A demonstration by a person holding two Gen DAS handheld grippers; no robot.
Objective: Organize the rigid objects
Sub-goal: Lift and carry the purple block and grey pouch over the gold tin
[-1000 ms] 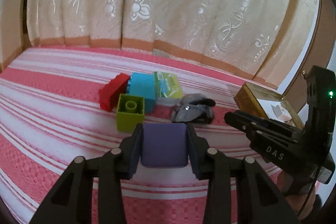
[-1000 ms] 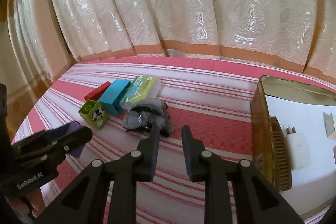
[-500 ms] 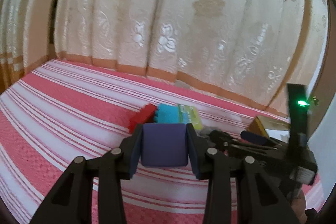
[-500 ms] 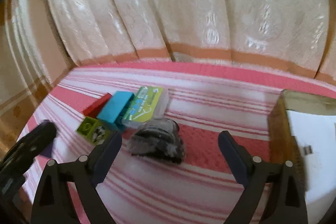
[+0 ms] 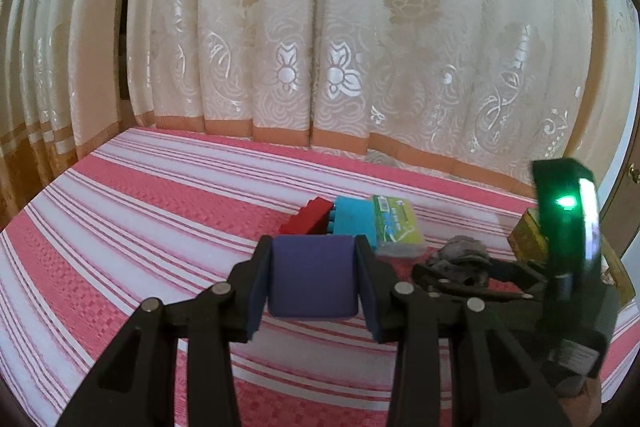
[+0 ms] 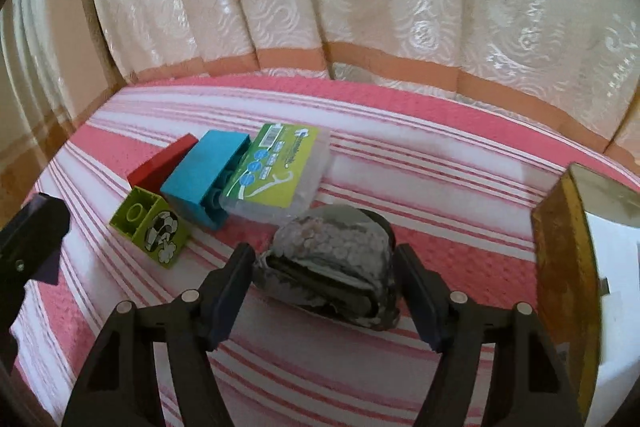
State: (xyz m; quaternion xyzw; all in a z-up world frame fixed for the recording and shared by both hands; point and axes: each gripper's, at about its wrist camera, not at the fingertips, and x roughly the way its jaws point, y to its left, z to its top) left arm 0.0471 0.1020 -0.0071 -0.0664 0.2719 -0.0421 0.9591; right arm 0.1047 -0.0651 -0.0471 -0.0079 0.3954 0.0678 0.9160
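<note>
My left gripper (image 5: 314, 285) is shut on a purple block (image 5: 312, 277) and holds it above the striped bed, short of the row of objects. In the right wrist view a red brick (image 6: 164, 163), a blue brick (image 6: 204, 181), a green floss box (image 6: 276, 171) and a lime green block (image 6: 150, 229) lie together. My right gripper (image 6: 324, 291) is open, its fingers either side of a grey sequinned pouch (image 6: 332, 267); I cannot tell whether they touch it. The pouch also shows in the left wrist view (image 5: 460, 257).
A gold tin box (image 6: 568, 267) with small white items inside stands at the right. The pink and white striped bedcover (image 5: 140, 227) runs to a cream embroidered curtain (image 5: 320, 27) at the back. The left gripper's tip shows at the left edge of the right wrist view (image 6: 28, 239).
My right gripper has opened wide and moved forward around the grey pouch. My left gripper has risen and tilted up with the purple block still in it.
</note>
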